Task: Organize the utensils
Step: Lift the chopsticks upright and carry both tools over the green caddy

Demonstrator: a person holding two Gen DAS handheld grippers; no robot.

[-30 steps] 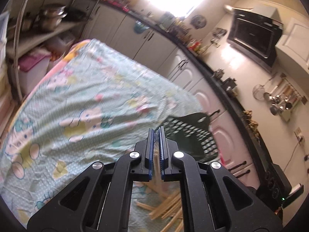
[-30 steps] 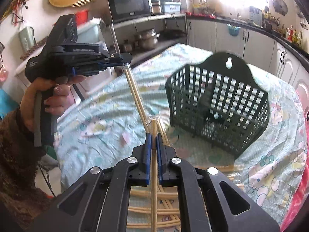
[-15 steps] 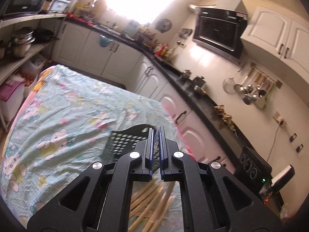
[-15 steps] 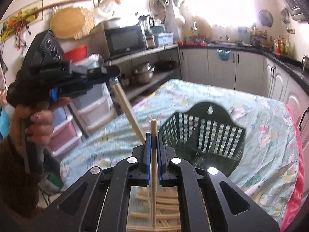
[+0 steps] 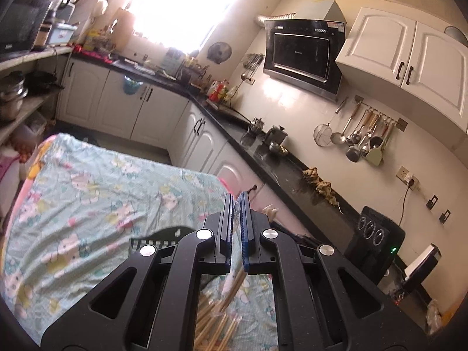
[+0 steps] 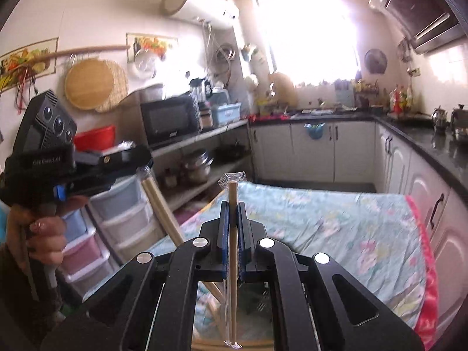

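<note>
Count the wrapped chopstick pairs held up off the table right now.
2. One wrapped chopstick pair stands upright, clamped in the right gripper. The other wrapped pair slants down from the left gripper. More chopsticks lie loose below, partly hidden.

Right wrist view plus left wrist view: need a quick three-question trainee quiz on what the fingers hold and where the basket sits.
1. True or false: the right gripper is shut on wrapped chopsticks.
2. What does the left gripper grip? A) a spoon B) wrapped chopsticks C) nothing
3. Fill in: in the left wrist view the dark basket sits on the patterned ____.

Key: 1 true; 2 B, its plastic wrap shows between the fingers and the sticks hang below; 3 cloth.
</note>
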